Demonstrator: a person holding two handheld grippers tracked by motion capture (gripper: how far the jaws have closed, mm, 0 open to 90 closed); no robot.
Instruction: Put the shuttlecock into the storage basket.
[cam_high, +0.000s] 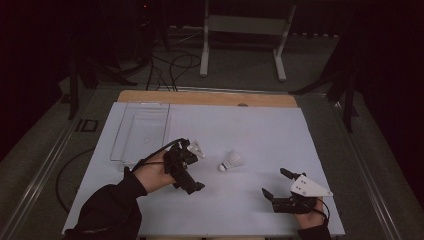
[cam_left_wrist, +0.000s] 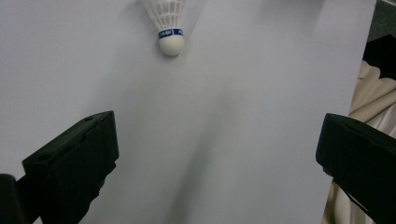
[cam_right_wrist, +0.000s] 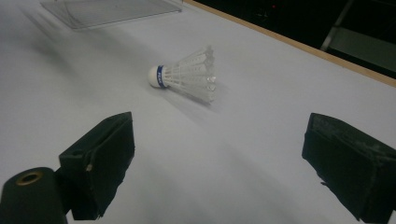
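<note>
Black sleeves; black tools, the right tool (cam_high: 276, 184) grey-plated, cables trailing

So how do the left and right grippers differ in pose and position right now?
The left gripper sits beside the shuttlecock, near the clear tray; the right gripper is farther off, near the table's front edge. The right gripper carries a pale three-cornered plate; the left gripper shows a smaller white part. Both are open and hold nothing.

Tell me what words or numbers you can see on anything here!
Blue band round the shuttlecock cork: white letters, too small and blurred to read.
Same band in the right gripper view: also blurred, cannot be read.
Clear tray, left gripper and right gripper: no words or numbers to be seen.
</note>
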